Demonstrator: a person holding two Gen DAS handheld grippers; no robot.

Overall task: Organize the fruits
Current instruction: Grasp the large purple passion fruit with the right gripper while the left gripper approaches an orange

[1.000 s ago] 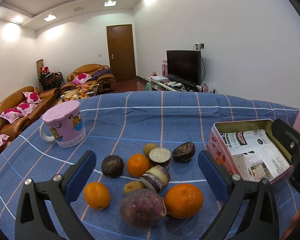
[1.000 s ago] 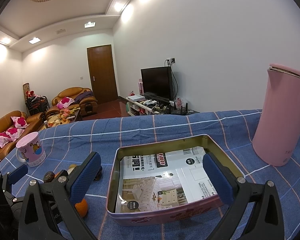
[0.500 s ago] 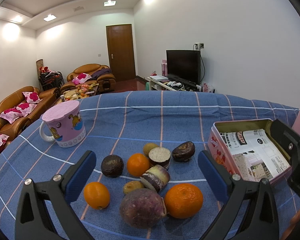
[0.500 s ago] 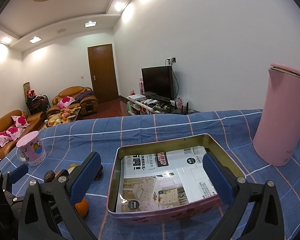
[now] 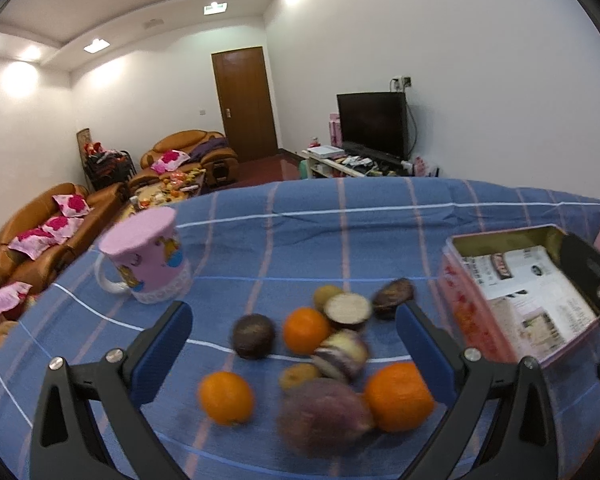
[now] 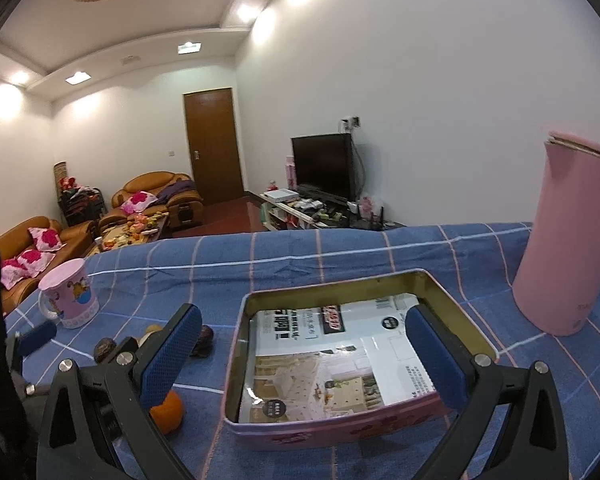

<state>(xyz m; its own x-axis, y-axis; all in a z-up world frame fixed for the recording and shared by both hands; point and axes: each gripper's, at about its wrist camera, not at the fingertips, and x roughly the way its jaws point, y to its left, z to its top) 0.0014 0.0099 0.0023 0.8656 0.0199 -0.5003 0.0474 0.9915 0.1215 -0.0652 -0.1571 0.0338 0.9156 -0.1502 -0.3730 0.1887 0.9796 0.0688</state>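
Several fruits lie in a cluster on the blue striped cloth: three oranges, a large purple fruit, dark passion fruits and cut halves. My left gripper is open and empty, its fingers straddling the cluster just above it. The pink tin, lined with printed paper, stands to the right. My right gripper is open and empty over the tin. Some fruits show left of the tin in the right wrist view, including an orange.
A pink mug stands at the back left of the fruits. A tall pink kettle stands right of the tin. The table's far edge runs behind them; sofas, a door and a TV lie beyond.
The left gripper has tilted and shifted, so the fruits now look blurred and sit slightly further right in its view. The right gripper has barely moved.
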